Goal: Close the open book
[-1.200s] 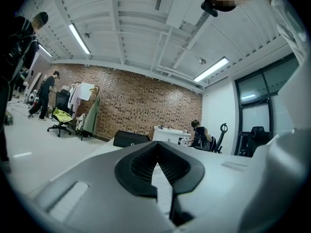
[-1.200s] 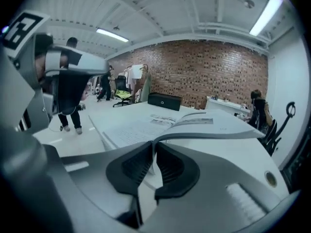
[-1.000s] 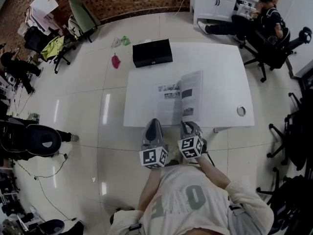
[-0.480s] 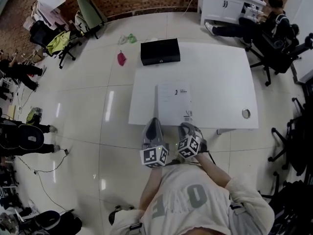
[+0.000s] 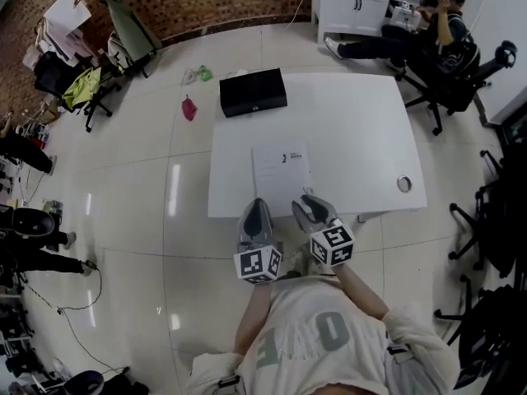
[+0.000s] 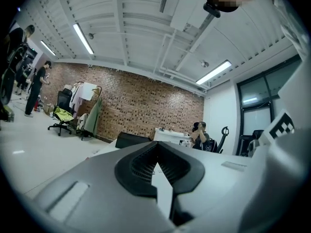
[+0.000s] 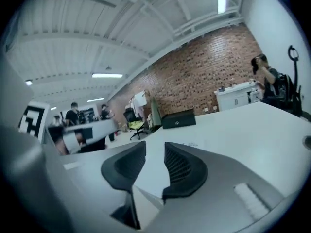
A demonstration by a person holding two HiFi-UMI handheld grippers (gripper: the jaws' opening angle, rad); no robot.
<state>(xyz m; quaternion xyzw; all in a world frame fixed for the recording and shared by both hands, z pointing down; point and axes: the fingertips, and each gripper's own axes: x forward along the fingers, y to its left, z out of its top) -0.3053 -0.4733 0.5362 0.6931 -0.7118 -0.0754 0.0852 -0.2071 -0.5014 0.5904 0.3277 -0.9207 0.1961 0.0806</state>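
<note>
The book (image 5: 282, 169) lies closed, white cover up, on the white table (image 5: 362, 130) near its front edge. My left gripper (image 5: 258, 205) hovers at the table's front edge, just left of the book, and its jaws meet at the tips with nothing in them (image 6: 155, 145). My right gripper (image 5: 305, 198) sits over the book's near right corner, lifted off it. Its jaws are opening and nothing is between them (image 7: 155, 152). In the right gripper view the book's cover (image 7: 187, 144) shows just beyond the jaws.
A black case (image 5: 253, 90) stands at the table's far left corner. A small round ring (image 5: 403, 183) lies near the front right edge. A person sits in an office chair (image 5: 440, 31) at the back right by a white cabinet (image 5: 354, 2). More chairs stand at left and right.
The book was lying open a second ago and is now closed. My right gripper has lifted back off the cover and its jaws have spread apart. The left gripper stayed put.
</note>
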